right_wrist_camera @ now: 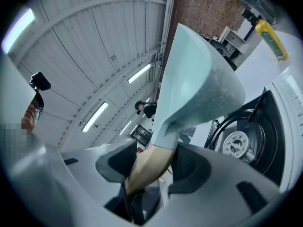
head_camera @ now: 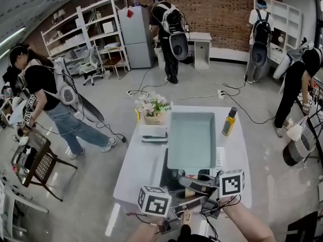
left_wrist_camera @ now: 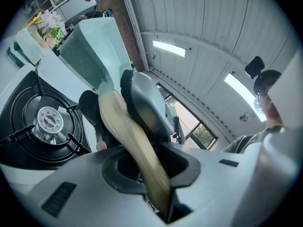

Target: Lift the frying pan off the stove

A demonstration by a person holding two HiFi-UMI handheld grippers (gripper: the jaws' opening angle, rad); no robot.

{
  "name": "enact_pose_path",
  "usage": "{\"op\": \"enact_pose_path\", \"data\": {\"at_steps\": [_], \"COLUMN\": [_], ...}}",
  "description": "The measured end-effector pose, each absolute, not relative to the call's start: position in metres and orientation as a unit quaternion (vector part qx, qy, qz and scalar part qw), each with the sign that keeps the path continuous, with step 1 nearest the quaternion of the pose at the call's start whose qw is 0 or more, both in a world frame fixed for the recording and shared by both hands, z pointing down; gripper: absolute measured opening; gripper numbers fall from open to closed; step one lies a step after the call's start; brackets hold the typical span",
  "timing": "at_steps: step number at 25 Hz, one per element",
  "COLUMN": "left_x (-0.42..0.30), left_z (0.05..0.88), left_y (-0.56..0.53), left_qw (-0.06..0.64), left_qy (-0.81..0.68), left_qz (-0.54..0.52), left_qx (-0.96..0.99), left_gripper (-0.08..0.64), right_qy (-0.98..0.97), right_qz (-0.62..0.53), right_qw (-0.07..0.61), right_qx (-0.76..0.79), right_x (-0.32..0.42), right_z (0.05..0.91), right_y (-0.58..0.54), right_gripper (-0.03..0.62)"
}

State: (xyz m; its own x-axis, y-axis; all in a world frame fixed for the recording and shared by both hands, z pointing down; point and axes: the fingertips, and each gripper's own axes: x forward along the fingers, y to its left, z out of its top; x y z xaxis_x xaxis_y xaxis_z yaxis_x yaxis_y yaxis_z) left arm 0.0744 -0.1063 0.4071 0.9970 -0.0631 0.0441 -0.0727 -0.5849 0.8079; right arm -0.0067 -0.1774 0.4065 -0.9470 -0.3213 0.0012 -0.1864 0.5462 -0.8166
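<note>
A pale teal square frying pan [head_camera: 192, 139] with a wooden handle [left_wrist_camera: 134, 148] is held up clear of the black stove [head_camera: 167, 174] on the white table [head_camera: 135, 168]. The round burner [left_wrist_camera: 49, 120] stands bare under it and also shows in the right gripper view, burner [right_wrist_camera: 239, 141]. My left gripper [left_wrist_camera: 145, 171] is shut on the wooden handle, low on its length. Closer to the pan body [right_wrist_camera: 199, 86], my right gripper [right_wrist_camera: 152, 167] is shut on the same handle [right_wrist_camera: 147, 168]. In the head view both grippers sit at the table's near edge, left gripper [head_camera: 182, 203], right gripper [head_camera: 196, 184].
A flower pot [head_camera: 153, 110], a white box [head_camera: 153, 131] and a yellow bottle [head_camera: 229, 121] stand on the table's far half. Several people work around the room. A wooden chair [head_camera: 35, 161] stands at the left, and cables lie on the floor behind the table.
</note>
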Motion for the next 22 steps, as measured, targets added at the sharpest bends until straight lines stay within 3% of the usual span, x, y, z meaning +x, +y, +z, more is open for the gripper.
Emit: {"op": "enact_pose_path", "data": {"at_steps": [22], "left_x": [0.076], "left_z": [0.376], "left_y": [-0.087], "left_qw": [0.391], "left_qy": [-0.033], "left_qz": [0.001], "left_qx": [0.92], "left_gripper": [0.075], "right_qy": [0.904], "right_qz": [-0.394], "right_qw": [0.08], "right_qx": [-0.148], "right_x": [-0.006], "right_z": [0.365], "right_y": [-0.157], "right_gripper": [0.209]}}
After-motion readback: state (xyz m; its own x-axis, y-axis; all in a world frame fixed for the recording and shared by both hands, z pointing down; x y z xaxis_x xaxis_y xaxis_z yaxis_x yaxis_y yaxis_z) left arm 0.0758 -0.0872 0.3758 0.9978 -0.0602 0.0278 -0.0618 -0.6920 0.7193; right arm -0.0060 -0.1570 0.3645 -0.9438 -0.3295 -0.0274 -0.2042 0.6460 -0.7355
